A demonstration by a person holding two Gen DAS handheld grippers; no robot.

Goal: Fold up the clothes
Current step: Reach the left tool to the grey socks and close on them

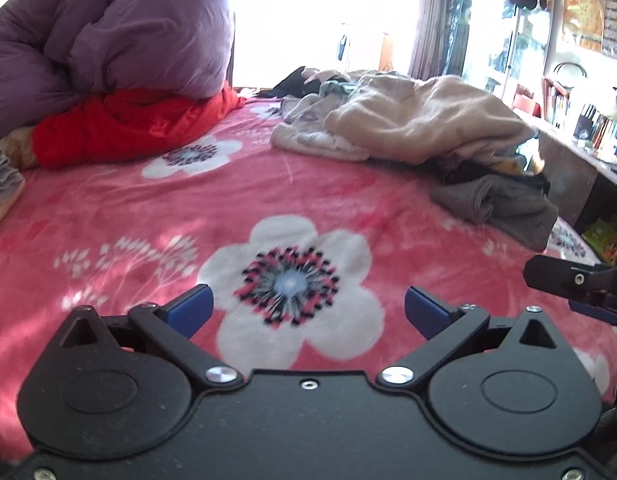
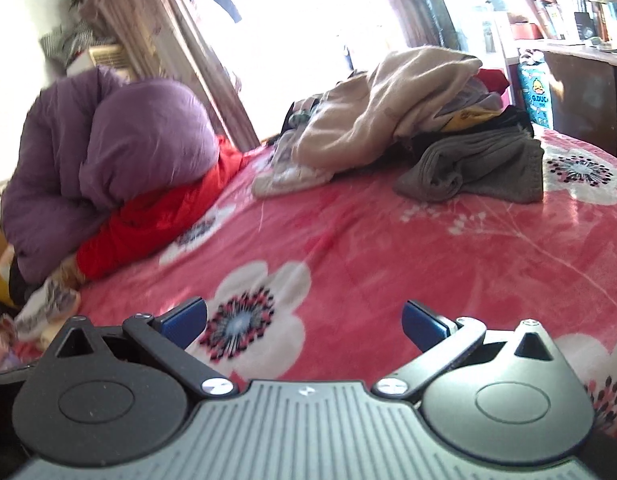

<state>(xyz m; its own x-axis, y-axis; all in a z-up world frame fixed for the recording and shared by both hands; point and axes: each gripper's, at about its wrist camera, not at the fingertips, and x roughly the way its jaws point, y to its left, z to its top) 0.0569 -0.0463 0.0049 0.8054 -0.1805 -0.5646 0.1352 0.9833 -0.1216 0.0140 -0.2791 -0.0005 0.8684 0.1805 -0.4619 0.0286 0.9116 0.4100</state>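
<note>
A pile of unfolded clothes lies at the far right of the bed: a beige fleece garment (image 1: 424,120) (image 2: 388,96) on top and a grey rolled garment (image 1: 496,204) (image 2: 476,164) at its near edge. My left gripper (image 1: 306,308) is open and empty above the pink flowered blanket (image 1: 188,208), well short of the pile. My right gripper (image 2: 304,322) is open and empty too, above the same blanket (image 2: 368,240). The right gripper also shows at the right edge of the left wrist view (image 1: 580,284).
A purple duvet (image 1: 108,40) (image 2: 108,140) rests on a red quilt (image 1: 120,128) (image 2: 156,216) at the far left. Folded pale cloth (image 1: 0,184) lies at the left edge. A shelf with books (image 1: 580,120) runs along the right wall. Bright window behind.
</note>
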